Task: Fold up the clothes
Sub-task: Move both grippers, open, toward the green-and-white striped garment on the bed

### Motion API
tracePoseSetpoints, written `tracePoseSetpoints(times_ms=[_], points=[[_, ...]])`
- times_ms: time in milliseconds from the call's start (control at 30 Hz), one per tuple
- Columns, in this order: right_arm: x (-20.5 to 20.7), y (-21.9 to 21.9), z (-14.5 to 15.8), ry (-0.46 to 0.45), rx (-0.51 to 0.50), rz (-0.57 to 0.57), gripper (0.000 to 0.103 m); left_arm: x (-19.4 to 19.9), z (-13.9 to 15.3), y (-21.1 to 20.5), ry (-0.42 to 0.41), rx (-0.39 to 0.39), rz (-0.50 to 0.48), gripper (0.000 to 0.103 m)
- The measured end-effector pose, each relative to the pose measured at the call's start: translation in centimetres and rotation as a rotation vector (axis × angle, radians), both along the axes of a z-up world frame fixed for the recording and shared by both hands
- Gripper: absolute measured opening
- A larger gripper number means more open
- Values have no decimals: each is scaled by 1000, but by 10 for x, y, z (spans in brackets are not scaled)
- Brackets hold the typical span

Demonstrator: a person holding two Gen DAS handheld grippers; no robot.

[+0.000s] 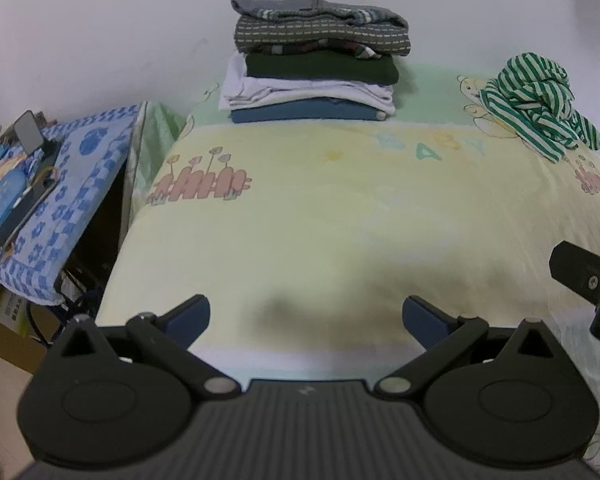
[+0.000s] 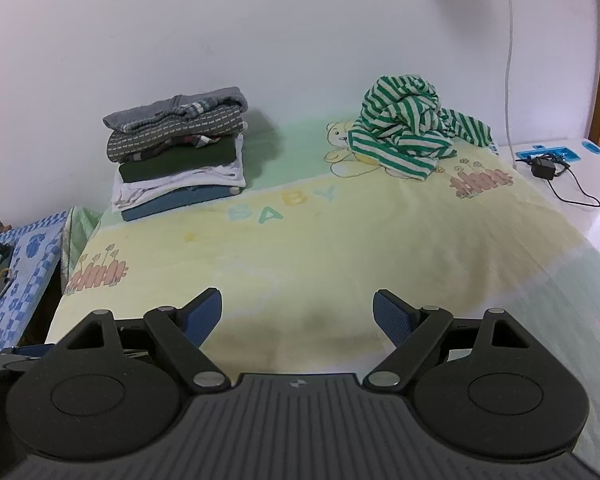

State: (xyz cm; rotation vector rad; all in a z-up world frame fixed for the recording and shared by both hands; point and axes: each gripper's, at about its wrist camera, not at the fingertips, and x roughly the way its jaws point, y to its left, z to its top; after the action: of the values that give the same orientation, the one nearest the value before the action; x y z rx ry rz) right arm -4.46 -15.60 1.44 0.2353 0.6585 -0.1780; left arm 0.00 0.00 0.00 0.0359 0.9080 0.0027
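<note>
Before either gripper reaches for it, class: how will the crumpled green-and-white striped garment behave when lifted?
The striped garment is bunched in soft twists, so it is probably floppy and will droop and unravel from one pinch point. Its thin-looking fabric suggests it is light. A loose part trails toward the blanket's edge, so it may drag.

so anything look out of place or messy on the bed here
One thing: the green-and-white striped garment lies in a crumpled heap at the far right of the blanket, unfolded, while the stack of folded clothes sits fairly tidy at the far left. Nothing looks spilled or damaged.
</note>
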Motion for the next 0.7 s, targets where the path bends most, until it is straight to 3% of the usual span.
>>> tracePoseSetpoints(times_ms=[133,700], points=[[-3,-7,2,-7,-2,-22,85,1,-4,-1,-10,14,-32,102],[-35,-58,2,1,-29,-194,86,-6,-3,-81,-24,26,-229,102]])
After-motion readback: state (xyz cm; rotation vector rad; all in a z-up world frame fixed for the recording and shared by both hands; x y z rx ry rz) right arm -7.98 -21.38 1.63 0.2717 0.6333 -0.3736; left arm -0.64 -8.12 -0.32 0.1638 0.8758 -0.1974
